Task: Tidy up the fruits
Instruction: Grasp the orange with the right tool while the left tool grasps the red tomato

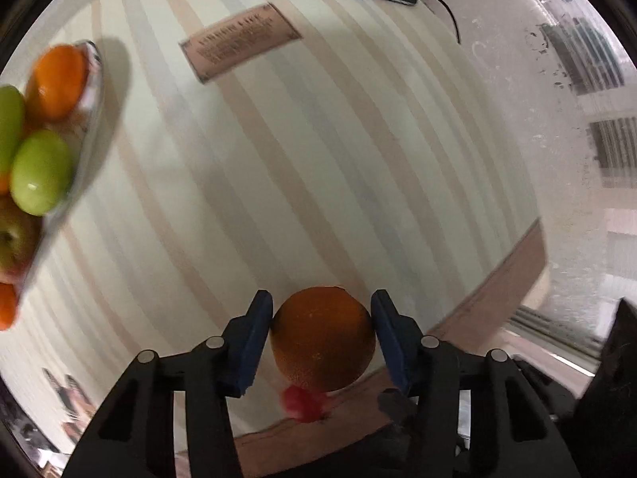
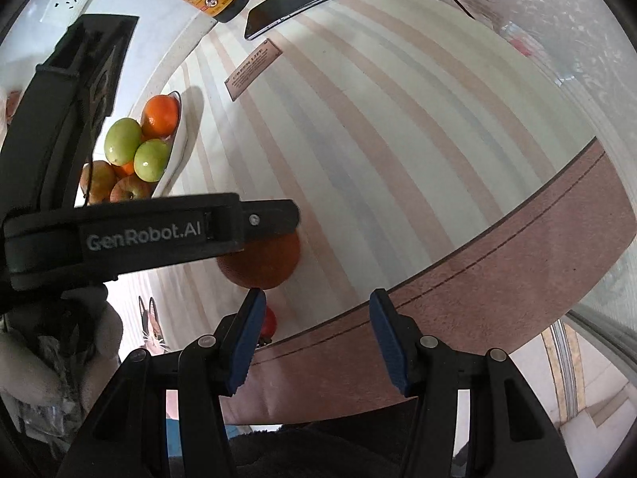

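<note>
Orange (image 1: 323, 338) clamped in L gripper (image 1: 322, 332), R gripper (image 2: 314, 334) spread empty; bowl (image 1: 92, 91) mostly filled, small red fruit (image 2: 269, 323) left.

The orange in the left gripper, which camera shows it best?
The left wrist view: the orange sits whole between the blue fingers of the left gripper, which touch both sides. In the right wrist view, the left gripper's black body hides its top, so only the lower part shows.
</note>
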A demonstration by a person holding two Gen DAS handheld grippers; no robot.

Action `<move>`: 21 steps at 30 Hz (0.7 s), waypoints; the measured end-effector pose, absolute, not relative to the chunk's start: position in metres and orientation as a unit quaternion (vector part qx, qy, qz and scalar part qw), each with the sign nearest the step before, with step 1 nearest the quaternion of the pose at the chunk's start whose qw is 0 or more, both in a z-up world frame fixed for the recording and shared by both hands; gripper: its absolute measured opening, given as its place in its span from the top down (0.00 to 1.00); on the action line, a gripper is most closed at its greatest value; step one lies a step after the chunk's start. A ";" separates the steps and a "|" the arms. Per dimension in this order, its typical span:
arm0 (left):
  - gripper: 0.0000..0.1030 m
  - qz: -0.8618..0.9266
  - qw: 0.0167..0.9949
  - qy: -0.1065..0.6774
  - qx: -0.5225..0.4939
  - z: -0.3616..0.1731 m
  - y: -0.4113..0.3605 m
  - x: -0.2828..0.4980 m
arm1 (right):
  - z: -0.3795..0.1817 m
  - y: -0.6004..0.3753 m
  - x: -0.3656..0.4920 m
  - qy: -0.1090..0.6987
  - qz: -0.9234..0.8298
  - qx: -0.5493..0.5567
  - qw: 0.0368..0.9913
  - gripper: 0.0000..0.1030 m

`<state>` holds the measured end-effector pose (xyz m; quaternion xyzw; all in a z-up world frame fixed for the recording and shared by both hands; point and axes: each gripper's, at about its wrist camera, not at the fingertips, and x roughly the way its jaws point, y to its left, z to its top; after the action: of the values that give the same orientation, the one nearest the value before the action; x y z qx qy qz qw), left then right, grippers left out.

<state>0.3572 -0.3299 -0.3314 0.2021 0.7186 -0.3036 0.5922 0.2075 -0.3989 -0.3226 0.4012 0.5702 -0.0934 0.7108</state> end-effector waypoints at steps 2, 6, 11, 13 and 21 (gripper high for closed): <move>0.52 -0.294 0.603 0.712 0.206 -0.329 -0.319 0.363 | -0.321 -0.398 0.208 0.569 -0.093 0.399 0.713 0.44; 0.52 -0.267 0.615 0.717 0.190 -0.330 -0.279 0.379 | -0.319 -0.395 0.216 0.571 -0.086 0.394 0.715 0.44; 0.52 -0.264 0.602 0.748 0.092 -0.338 -0.236 0.402 | -0.320 -0.385 0.234 0.575 -0.067 0.392 0.715 0.44; 0.52 -0.272 0.592 0.757 0.052 -0.334 -0.230 0.410 | -0.319 -0.382 0.244 0.577 -0.054 0.394 0.714 0.44; 0.33 -0.222 0.651 0.725 -0.037 -0.285 -0.156 0.415 | -0.318 -0.355 0.303 0.597 0.025 0.400 0.695 0.42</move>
<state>0.4148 -0.1563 -0.2854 -0.0371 0.7250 -0.2222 0.6508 0.3028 -0.3548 -0.3182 0.4002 0.5969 0.0247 0.6949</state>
